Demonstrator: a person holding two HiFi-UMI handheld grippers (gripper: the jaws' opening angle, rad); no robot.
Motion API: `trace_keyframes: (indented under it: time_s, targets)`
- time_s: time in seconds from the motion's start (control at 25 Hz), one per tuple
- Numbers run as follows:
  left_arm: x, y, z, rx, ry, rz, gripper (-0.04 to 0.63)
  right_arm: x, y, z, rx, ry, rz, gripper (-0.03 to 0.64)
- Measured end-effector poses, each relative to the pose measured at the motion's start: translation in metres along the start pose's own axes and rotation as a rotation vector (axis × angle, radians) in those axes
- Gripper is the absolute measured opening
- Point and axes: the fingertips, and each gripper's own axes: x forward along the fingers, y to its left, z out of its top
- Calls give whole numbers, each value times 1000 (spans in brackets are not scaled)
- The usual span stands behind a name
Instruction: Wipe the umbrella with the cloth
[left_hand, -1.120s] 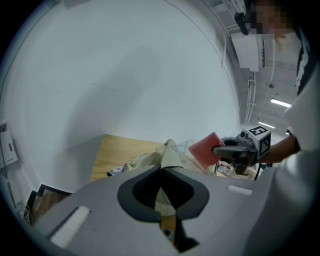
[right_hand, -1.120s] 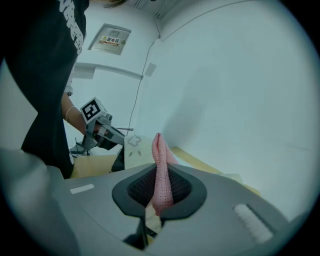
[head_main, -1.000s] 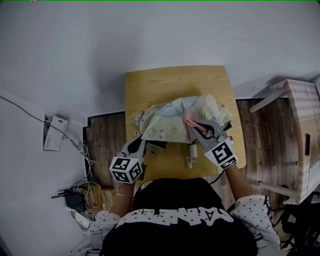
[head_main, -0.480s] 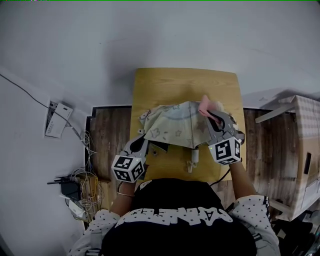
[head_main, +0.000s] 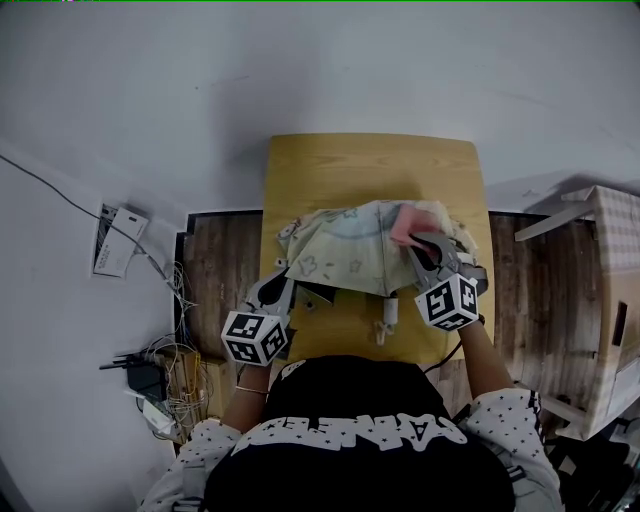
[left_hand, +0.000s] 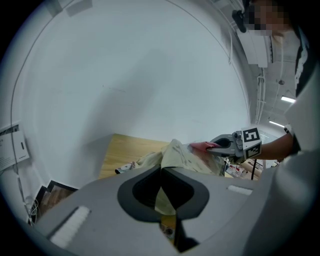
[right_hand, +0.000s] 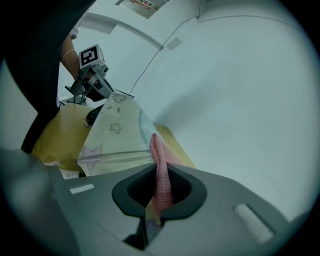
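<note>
A pale yellow umbrella (head_main: 345, 250) with star prints lies half open on the wooden table (head_main: 370, 165). Its handle (head_main: 388, 318) points toward the near edge. My left gripper (head_main: 283, 286) is shut on the canopy's near left edge, and the fabric (left_hand: 180, 155) runs up out of its jaws (left_hand: 161, 172). My right gripper (head_main: 418, 246) is shut on a pink cloth (head_main: 404, 225) and presses it on the canopy's far right part. In the right gripper view the cloth (right_hand: 160, 150) stands between the jaws over the umbrella (right_hand: 117, 135).
A white wall rises behind the table. Cables and a power strip (head_main: 150, 385) lie on the floor at the left, near a white box (head_main: 113, 253). A light wooden piece of furniture (head_main: 610, 290) stands at the right.
My right gripper has carried the pink cloth from the canopy's middle toward its far right side and rolled its wrist. The left gripper has kept its hold in place.
</note>
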Motion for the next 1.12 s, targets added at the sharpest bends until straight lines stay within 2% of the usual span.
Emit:
trace_keyframes:
  time_s: [0.4, 0.72, 1.12]
  targets:
    - [-2, -1, 1, 5, -1, -35, 2, -6, 28, -5, 81, 15, 49, 34]
    - [-3, -6, 3, 33, 0, -83, 1, -14, 55, -8, 95, 38, 86, 34]
    - [-2, -14, 2, 29, 0, -134, 2, -29, 80, -16, 118, 73, 93, 34]
